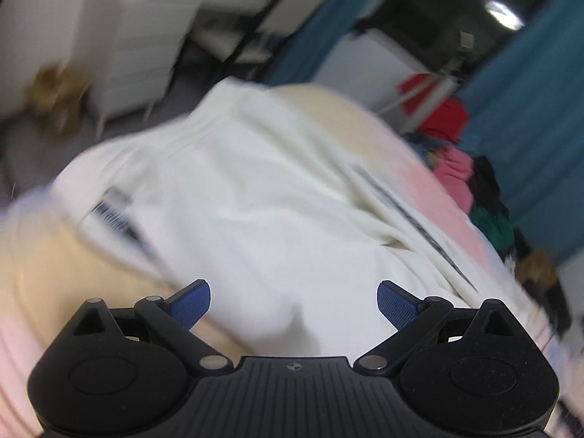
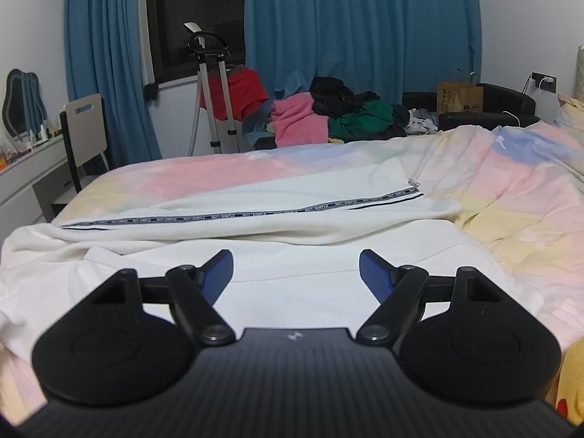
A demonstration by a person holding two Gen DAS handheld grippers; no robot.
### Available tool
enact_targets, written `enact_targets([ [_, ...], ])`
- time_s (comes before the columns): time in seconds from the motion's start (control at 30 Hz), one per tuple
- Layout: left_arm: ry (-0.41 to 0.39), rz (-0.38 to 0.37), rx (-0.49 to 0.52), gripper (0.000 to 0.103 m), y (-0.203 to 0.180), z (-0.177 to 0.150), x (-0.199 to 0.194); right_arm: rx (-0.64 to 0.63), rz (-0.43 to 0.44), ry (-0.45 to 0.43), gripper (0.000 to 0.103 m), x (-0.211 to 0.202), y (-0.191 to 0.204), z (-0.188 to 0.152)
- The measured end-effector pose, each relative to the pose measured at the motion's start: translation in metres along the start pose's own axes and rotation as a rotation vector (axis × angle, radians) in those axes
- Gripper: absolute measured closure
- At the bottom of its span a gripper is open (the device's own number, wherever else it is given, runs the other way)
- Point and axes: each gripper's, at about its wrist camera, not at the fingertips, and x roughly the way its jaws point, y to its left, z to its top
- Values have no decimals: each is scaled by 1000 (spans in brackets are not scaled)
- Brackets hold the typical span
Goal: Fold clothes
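**Ana:** On the bed (image 2: 511,197), across its pastel quilt, lies the white garment (image 2: 255,219), spread out flat. Which way from the right gripper (image 2: 295,266)?

**Ben:** Straight ahead and below it. The fingers point over the near white panel, and the folded part with the dark printed tape (image 2: 233,215) lies just beyond that, farther from the gripper. The tape shows the garment's long axis: it runs crosswise to the fingers, left to right.

**Ana:** And the jaws?

**Ben:** Spread wide, with nothing between the blue pads (image 2: 376,273). The left gripper (image 1: 294,303) is the same: spread wide and empty, tilted down over the same white cloth (image 1: 262,200). That view is smeared, so I can't tell how near the fabric its pads are.

**Ana:** Which hand is nearer?

**Ben:** I can't rank them. Both have white cloth directly under the fingers. My judgement is that the next grasp needs an edge or corner of the garment, and none sits between either pair of jaws yet.

**Ana:** Beyond the garment?

**Ben:** A pile of clothes (image 2: 328,116) past the bed's far edge, blue curtains (image 2: 346,36) behind it, a dark window, a stand holding something red, and a chair (image 2: 85,127) at a desk to the left.
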Motion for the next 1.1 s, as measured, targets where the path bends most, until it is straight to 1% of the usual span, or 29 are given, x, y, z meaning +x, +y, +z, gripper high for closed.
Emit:
enact_targets([
  [0.07,47,28,-64,4,18,7,2,11,0,7,25,1,-4,1],
  [0.13,93,46,-94,4,32,11,4,16,-25,24,25,5,-6,0],
  [0.17,103,53,-113,4,38,12,4,21,-39,34,25,7,-8,0],
  [0.23,99,64,-156,4,48,10,1,32,-67,54,25,11,-13,0],
  [0.33,78,76,-224,4,65,12,1,111,-73,77,25,15,-30,-1],
  [0.4,70,72,-264,4,76,16,5,154,-88,74,25,15,-40,-2],
  [0.5,64,15,-316,6,83,15,17,192,-141,74,25,18,-53,-2],
  [0.57,73,-52,-345,6,85,18,25,219,-173,81,25,21,-62,-4],
  [0.63,68,-109,-347,6,86,22,27,276,-209,98,25,25,-77,-7],
  [0.67,68,-133,-344,6,86,23,27,318,-224,101,25,27,-86,-8],
  [0.73,71,-166,-333,6,84,23,27,447,-256,90,25,24,-108,-12],
  [0.8,73,-177,-310,7,83,22,26,568,-265,79,25,18,-128,-18],
  [0.83,74,-180,-297,7,83,21,26,609,-265,78,25,16,-135,-22],
  [0.9,84,-196,-301,8,83,18,28,689,-267,77,26,13,-148,-29],
  [1.03,109,-232,-327,11,85,12,36,784,-337,82,26,15,-167,-40],
  [1.1,126,-240,-337,11,84,11,43,823,-394,95,26,21,-176,-45],
])
